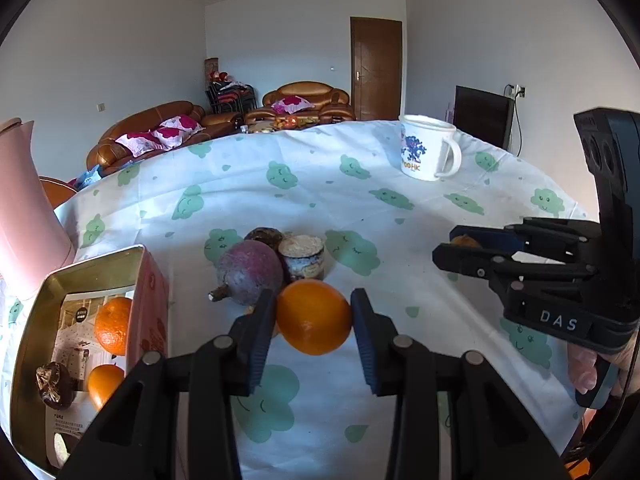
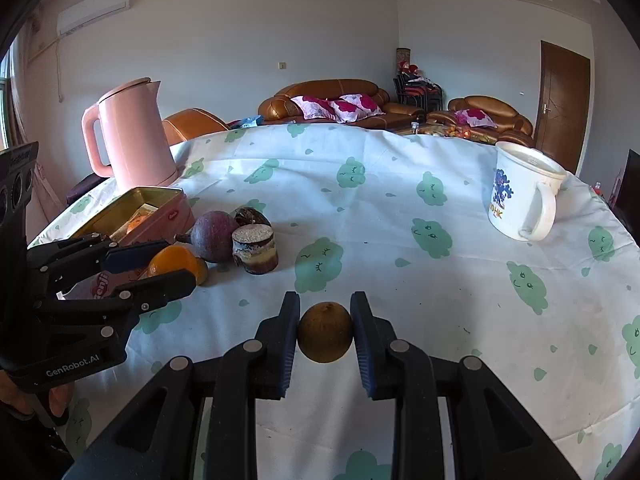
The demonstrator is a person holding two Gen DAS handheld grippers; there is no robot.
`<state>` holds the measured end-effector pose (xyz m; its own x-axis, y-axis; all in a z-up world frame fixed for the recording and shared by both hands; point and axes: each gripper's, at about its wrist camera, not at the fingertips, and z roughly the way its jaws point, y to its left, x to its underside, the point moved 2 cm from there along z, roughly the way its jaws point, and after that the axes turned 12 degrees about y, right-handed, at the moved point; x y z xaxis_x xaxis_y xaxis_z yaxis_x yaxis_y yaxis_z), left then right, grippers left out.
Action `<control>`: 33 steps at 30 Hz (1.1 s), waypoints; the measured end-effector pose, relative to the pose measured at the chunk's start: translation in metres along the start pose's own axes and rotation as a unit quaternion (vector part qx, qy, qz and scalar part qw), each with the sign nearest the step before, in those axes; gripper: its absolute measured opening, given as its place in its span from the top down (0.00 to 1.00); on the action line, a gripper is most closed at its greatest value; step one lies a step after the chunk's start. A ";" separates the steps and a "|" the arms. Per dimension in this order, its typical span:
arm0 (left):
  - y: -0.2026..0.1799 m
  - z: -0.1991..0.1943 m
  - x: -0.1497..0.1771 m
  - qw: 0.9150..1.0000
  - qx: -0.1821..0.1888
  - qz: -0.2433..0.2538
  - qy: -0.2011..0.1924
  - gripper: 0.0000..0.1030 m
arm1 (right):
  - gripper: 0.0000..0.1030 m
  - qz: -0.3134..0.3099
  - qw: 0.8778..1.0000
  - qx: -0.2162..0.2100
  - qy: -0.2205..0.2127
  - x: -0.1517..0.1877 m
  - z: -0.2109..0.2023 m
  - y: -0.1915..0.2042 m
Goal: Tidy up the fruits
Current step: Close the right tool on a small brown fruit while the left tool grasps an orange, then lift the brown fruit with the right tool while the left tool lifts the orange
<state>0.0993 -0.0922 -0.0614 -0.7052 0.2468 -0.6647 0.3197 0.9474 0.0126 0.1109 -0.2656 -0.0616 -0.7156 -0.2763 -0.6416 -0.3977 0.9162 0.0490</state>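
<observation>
My left gripper (image 1: 314,322) is shut on an orange (image 1: 314,318), held just above the tablecloth in front of a purple fruit (image 1: 250,272); it also shows in the right wrist view (image 2: 172,266). My right gripper (image 2: 325,332) is shut on a small brown round fruit (image 2: 325,332); it appears at the right of the left wrist view (image 1: 464,246). An open gold tin (image 1: 28,344) with pink sides at the left holds two oranges (image 1: 114,330) and a dark wrinkled fruit (image 1: 54,386). A second dark fruit (image 1: 264,236) lies behind the purple one.
A small layered cylinder (image 2: 255,250) stands beside the purple fruit. A pink kettle (image 2: 134,132) stands at the far left behind the tin. A white mug (image 2: 524,196) stands at the far right. The round table carries a white cloth with green clouds (image 2: 400,240).
</observation>
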 end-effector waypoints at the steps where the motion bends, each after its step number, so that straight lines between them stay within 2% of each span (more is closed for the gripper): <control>1: 0.001 -0.002 0.000 1.000 0.000 -0.003 -0.004 0.61 | 0.73 -0.002 1.000 0.000 -0.005 0.000 -0.002 0.001; 10: 0.003 -0.013 0.002 0.999 -0.003 -0.011 -0.036 0.61 | 0.73 -0.017 0.999 0.004 -0.038 0.003 -0.014 0.007; 33: 0.002 -0.027 0.006 0.997 -0.024 -0.012 -0.074 0.61 | 0.73 -0.024 0.996 0.010 -0.085 0.008 -0.030 0.009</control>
<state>0.0781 -0.0829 -0.0451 -0.6099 0.1945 -0.7682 0.2700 0.9624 0.0293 0.0844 -0.2683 -0.0427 -0.5873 -0.2692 -0.7633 -0.4170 0.9089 0.0003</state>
